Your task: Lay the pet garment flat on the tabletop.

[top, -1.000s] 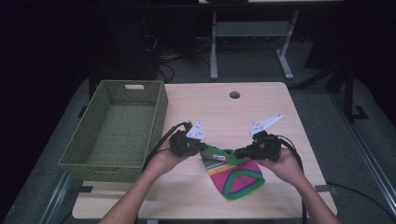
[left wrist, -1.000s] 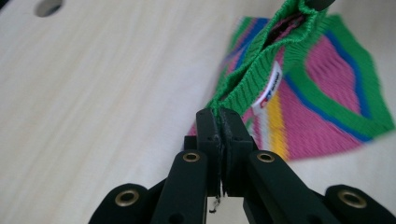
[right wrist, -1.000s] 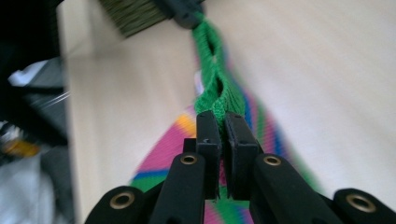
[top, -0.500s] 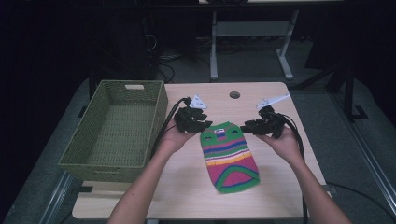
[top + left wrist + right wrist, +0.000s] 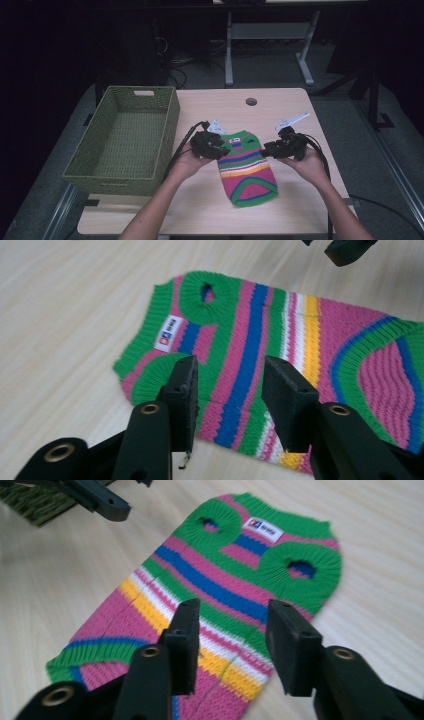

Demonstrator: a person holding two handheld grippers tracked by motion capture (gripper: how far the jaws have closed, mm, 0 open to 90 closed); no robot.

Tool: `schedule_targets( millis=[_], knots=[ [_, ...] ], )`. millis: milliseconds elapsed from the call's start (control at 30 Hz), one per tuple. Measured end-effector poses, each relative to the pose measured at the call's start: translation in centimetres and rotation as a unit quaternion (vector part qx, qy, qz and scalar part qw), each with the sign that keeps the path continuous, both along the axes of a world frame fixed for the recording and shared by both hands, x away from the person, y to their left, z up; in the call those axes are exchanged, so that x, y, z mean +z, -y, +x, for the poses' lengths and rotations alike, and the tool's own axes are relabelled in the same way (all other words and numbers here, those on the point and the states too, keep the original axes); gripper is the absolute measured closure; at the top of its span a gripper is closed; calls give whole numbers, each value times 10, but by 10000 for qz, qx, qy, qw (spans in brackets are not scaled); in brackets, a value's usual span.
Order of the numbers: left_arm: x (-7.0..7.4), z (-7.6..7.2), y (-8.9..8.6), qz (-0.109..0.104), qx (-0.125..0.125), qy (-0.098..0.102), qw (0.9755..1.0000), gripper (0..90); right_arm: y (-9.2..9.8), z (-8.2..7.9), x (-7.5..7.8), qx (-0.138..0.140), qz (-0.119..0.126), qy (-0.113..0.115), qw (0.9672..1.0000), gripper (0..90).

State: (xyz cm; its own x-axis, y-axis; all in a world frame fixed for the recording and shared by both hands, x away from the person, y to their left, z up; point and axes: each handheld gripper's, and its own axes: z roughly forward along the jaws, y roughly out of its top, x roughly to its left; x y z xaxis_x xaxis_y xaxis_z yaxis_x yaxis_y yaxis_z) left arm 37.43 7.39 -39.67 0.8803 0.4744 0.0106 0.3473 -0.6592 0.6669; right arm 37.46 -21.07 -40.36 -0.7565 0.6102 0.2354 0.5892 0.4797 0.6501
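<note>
A small striped knit sweater [image 5: 247,167], prob. a pet's, lies flat on the wooden table [image 5: 280,107], neck end toward the far edge, green hem toward the person. Stripes run green, pink, blue, white, yellow; a white label [image 5: 167,333] sits near the collar, and two round green-ribbed leg holes show in the right gripper view [image 5: 299,566].

Left gripper [image 5: 220,148] is at the sweater's left shoulder, right gripper [image 5: 267,148] at its right shoulder, both low over the cloth. Both sets of jaws have just been opening and now stand apart, nothing pinched: in the left gripper view [image 5: 230,390] and the right gripper view [image 5: 232,630] the knit lies slack under the gap. Whether the fingertips graze the fabric is hard to tell.

A green woven basket [image 5: 165,132] stands on the table's left side, w/ its near wall just beside the left hand [image 5: 187,162]. Right hand [image 5: 310,165] rests right of the sweater.
</note>
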Motion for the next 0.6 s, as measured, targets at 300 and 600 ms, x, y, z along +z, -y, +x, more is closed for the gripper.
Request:
schedule_targets(
  millis=[300, 600],
  knots=[
    [-14, -15, 6, 126, -160, -249, 9995, 466, 2, -13, -13, 176, -110, -147, 9997, 502],
    [-26, -26, 9, 110, -233, -467, 9986, 439, 6, -25, -24, 283, -229, -241, 9990, 533]
  ],
)
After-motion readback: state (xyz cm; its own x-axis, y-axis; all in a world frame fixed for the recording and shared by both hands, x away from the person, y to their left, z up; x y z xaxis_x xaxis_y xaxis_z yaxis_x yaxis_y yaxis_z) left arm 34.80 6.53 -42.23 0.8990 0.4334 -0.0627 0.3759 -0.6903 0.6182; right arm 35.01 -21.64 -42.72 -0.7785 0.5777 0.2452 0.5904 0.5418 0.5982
